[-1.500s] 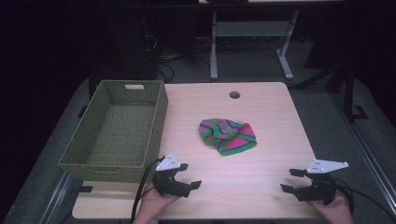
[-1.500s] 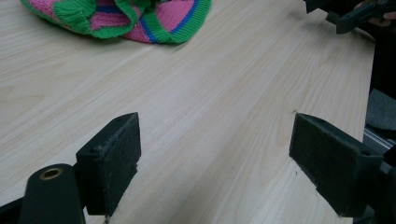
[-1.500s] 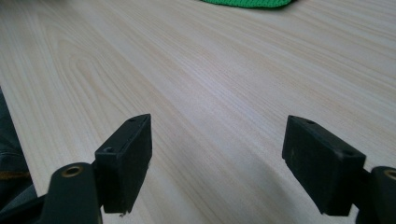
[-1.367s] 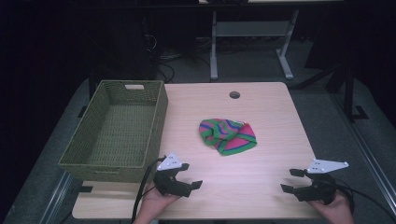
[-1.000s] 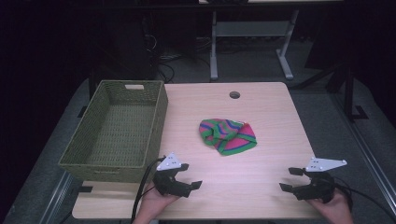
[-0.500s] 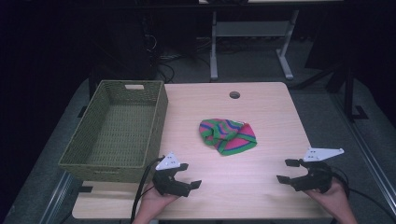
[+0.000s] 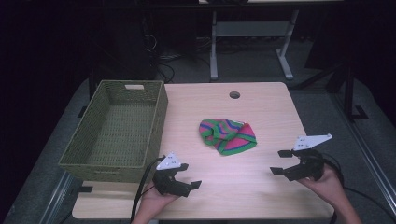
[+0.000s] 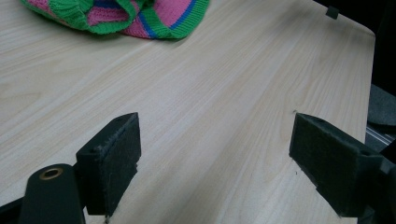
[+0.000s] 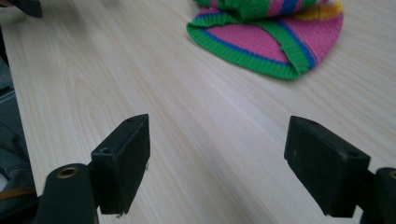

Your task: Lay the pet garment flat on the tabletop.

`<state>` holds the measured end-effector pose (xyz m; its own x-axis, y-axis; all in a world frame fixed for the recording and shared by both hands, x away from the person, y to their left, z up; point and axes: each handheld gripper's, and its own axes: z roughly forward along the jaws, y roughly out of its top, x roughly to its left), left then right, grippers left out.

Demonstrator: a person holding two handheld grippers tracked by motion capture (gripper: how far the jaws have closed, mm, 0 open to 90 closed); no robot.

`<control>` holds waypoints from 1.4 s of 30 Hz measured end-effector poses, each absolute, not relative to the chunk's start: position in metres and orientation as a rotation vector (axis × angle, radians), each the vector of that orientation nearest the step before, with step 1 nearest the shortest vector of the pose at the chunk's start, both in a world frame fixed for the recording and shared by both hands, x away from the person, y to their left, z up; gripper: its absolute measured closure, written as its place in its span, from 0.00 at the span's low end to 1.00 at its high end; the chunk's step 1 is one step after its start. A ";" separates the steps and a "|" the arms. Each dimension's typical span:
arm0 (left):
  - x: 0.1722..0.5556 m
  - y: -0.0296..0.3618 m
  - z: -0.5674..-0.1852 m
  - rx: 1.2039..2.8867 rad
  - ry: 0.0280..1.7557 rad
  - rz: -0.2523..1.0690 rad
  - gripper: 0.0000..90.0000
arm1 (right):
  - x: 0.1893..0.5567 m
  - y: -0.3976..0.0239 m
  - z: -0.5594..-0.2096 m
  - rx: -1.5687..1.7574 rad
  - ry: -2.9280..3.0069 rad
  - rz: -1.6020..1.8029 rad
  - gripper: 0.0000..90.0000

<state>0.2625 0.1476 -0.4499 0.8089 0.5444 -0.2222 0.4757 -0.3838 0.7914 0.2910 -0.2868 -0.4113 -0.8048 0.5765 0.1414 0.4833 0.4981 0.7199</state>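
The striped knit cloth [image 7: 228, 136], pink with green and blue bands, lies crumpled on the bare wood of the table [image 7: 261, 107], roughly mid-table and just to the right of the woven basket [image 7: 116, 133], apart from its wall. Its long axis runs slantwise, from the end farther from the person and nearer the basket down to the end nearer the person and farther from the basket. Both grippers sit nearer the person than the cloth, one to each side of it. The right gripper [image 7: 279, 163] is beyond the cloth's far-from-basket end, pointing back toward it; in the right gripper view the cloth [image 9: 275, 35] lies ahead of the jaws and a little to the right. The left gripper [image 7: 190, 176] rests close by the basket's near corner; in the left gripper view the cloth [image 8: 119, 16] sits ahead and to the left. Judged from the high view, the two are about equally far off; the right one looks better lined up with the near hem. Jaws on both stand wide apart, holding nothing, touching nothing, only table between the pads. The basket is empty inside, as far as visible.
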 end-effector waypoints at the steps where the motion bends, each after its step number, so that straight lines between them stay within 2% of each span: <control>1: 0.263 0.148 -0.450 2.037 0.757 0.083 0.18 | 0.293 -0.283 -0.409 0.920 2.624 1.190 0.25; 7: 0.263 0.150 -0.449 2.046 0.747 0.090 0.18 | 0.307 -0.262 -0.397 0.864 2.692 1.149 0.25; 27: 0.265 0.153 -0.448 2.028 0.755 0.094 0.18 | 0.359 -0.231 -0.375 0.806 2.769 1.128 0.25; 42: 0.266 0.154 -0.448 2.024 0.753 0.095 0.18 | 0.391 -0.206 -0.374 0.805 2.808 1.084 0.25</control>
